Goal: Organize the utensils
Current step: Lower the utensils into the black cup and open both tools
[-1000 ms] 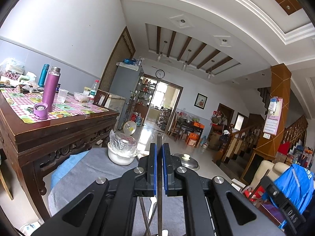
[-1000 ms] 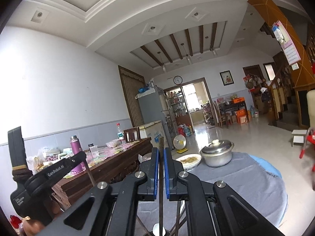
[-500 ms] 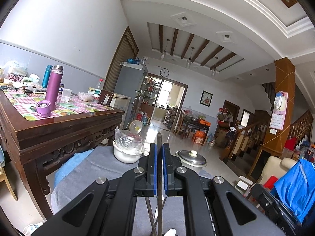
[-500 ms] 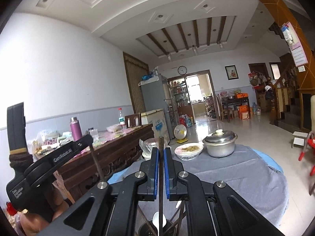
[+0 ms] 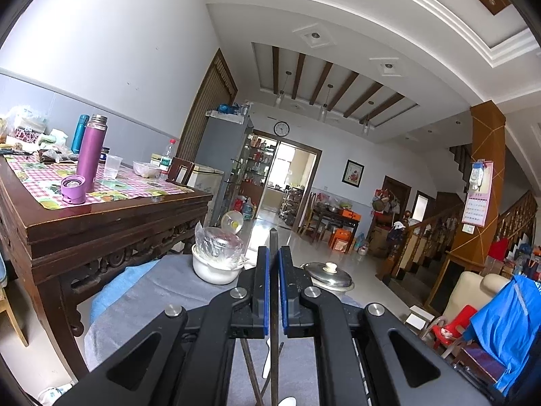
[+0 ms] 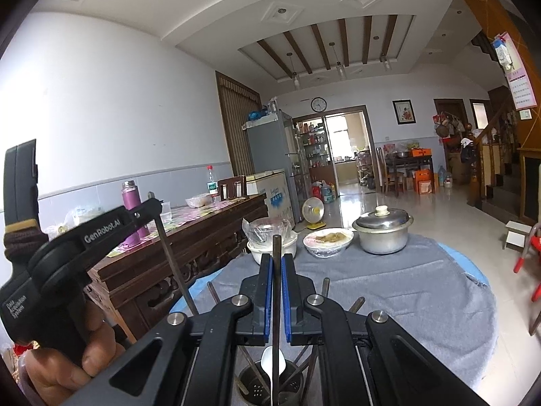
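Below, perhaps chopsticks [image 6: 257, 370] in holder [image 6: 248, 384].

Utensil holder [image 6: 270, 387] base cut off below.

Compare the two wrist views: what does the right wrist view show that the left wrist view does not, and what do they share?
Only the right wrist view shows the utensil holder, the food bowl and the left claw from outside, gripping a chopstick. Only the left wrist view shows the teal bottle and purple cap. Both show the lidded pot, purple flask and wall clock.
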`<state>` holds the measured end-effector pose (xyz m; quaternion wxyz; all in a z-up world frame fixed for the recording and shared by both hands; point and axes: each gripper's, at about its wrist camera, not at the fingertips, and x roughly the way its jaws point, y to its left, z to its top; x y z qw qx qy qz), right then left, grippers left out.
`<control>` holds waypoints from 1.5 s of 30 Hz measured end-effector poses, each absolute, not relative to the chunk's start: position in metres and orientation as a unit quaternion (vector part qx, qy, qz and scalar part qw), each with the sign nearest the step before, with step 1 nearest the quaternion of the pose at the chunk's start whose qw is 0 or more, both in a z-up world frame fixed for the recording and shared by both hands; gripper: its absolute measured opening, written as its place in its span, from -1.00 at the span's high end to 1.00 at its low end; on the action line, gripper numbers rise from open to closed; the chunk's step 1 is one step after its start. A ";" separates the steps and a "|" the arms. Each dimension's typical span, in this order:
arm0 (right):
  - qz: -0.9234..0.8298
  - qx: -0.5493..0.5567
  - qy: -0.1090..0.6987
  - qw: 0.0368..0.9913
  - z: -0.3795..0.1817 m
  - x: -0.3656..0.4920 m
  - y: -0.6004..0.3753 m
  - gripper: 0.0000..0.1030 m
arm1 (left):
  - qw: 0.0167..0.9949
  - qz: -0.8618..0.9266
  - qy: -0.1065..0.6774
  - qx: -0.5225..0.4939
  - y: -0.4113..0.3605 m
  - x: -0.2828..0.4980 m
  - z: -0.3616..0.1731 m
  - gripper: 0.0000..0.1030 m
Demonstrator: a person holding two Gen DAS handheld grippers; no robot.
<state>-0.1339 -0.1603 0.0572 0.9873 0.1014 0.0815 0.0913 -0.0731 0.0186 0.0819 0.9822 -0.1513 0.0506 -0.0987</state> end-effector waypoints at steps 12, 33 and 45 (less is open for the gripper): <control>0.102 0.092 0.115 0.984 0.043 -0.124 -0.156 0.88 | 0.983 -0.094 0.080 -0.139 0.013 -0.063 0.061 0.90; 0.116 0.092 0.138 0.979 0.038 -0.121 -0.151 0.87 | 0.980 -0.092 0.107 -0.140 0.020 -0.057 0.048 0.73; 0.050 0.112 0.162 0.979 0.030 -0.110 -0.206 0.87 | 0.983 -0.082 0.106 -0.128 0.030 -0.062 0.046 0.51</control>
